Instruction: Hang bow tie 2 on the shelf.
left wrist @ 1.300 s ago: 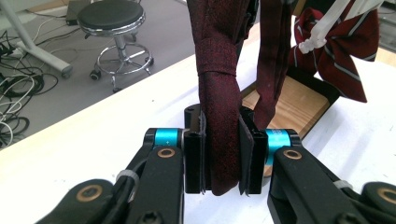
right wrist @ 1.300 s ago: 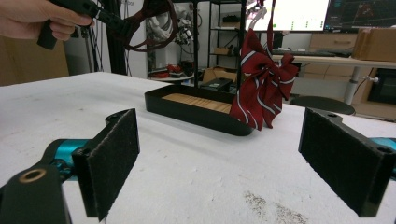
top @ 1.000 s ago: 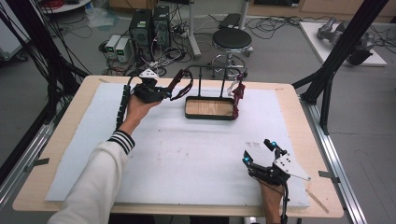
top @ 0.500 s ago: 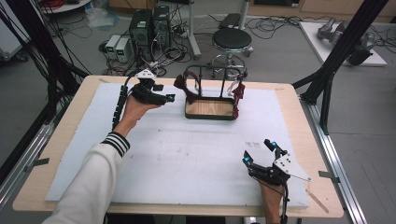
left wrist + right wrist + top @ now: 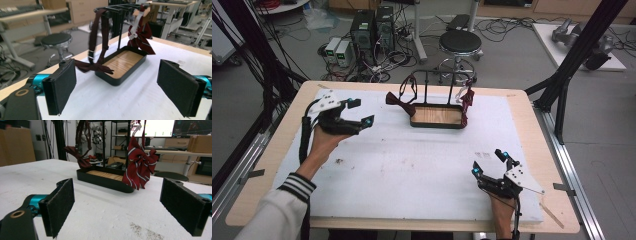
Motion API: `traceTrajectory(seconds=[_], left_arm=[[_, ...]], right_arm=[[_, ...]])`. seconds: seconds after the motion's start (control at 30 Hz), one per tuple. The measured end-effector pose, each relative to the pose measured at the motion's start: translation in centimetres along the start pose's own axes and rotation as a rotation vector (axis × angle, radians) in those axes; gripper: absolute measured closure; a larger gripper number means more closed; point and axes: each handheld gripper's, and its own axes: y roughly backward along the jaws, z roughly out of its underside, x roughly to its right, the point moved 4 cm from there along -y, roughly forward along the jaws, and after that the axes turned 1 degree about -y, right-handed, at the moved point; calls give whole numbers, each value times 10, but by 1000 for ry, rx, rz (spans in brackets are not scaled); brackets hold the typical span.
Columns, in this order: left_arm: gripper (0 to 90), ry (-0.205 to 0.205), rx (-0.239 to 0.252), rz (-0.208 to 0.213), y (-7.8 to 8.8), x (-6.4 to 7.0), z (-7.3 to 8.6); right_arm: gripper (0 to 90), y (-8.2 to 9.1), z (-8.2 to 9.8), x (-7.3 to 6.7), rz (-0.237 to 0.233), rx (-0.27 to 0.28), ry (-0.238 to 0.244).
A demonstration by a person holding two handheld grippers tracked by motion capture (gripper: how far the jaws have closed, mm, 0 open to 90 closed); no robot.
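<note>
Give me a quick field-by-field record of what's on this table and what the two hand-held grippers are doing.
Stand: black rack rising from a wood-bottomed tray
Left item: dark maroon bow tie hanging by its strap, bow draped over the tray rim
Right item: red striped bow tie hanging at the other end
Left hand-held gripper: jaws just opened, nothing between them, apart from the rack
Right hand-held gripper: open, empty, near the table's front edge
Surface: white mat

At twelve o'clock a dark maroon bow tie (image 5: pixel 96 65) hangs from the black rack (image 5: pixel 120 10) over its wooden tray (image 5: pixel 122 63); a striped bow tie (image 5: pixel 141 41) hangs at one o'clock.
</note>
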Motion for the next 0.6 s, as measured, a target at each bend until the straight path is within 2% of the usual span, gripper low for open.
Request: traceTrajectory(seconds=[0.13,0.27,0.3,0.47,0.5,0.6], left_arm=[[162,-26,49,-26,31,14,25],[156,-28,78,-46,55,21,52],[156,-15,88,-52,60,21,58],[156,-16,99,-92,76,27,79],[156,-6,101,-98,79,28,82],[156,-16,114,-121,84,29,87]], right_arm=[[116,0,0,0,3,-2,-1],[116,0,0,-1,1,-3,-1],[116,0,0,-1,2,-1,1],[116,0,0,-1,1,-4,-1],[116,0,0,-1,1,-6,-1],[116,0,0,-1,1,-5,4]])
